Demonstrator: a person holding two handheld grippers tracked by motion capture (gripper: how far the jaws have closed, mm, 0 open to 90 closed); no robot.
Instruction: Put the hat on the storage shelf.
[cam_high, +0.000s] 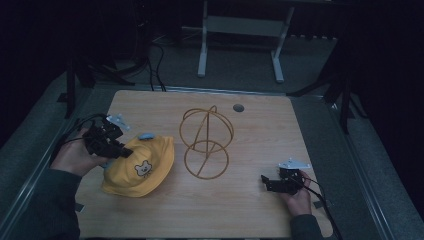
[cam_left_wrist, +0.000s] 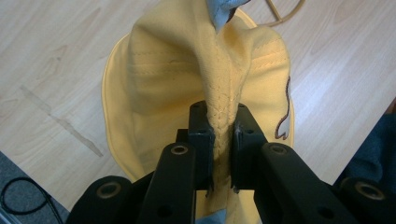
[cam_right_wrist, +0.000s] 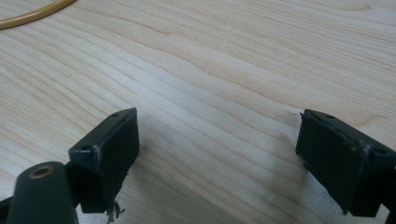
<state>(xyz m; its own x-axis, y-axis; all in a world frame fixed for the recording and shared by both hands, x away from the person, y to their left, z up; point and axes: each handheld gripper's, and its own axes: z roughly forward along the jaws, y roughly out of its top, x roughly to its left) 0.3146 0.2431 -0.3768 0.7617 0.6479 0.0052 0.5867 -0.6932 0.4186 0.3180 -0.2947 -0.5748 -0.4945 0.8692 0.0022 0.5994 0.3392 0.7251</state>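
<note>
Left gripper (cam_left_wrist: 219, 144) clamped on yellow fabric bear hat (cam_high: 142, 165), lower left; gold wire hat stand (cam_high: 206, 142) sits right of it, probably the target. Right gripper (cam_right_wrist: 217, 154) gapes, idle.

light: dim, dark surround | floor (cam_high: 240, 60): grey carpet | table (cam_high: 260, 135): light wood, round grommet hole (cam_high: 238, 107) near far edge | behind: white desk frame (cam_high: 240, 35), black cables (cam_high: 155, 65), dark stands (cam_high: 345, 95)

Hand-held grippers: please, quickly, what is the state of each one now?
Left hand-held gripper: closed on a fold of the yellow hat.
Right hand-held gripper: open, holding nothing, over the table.
</note>
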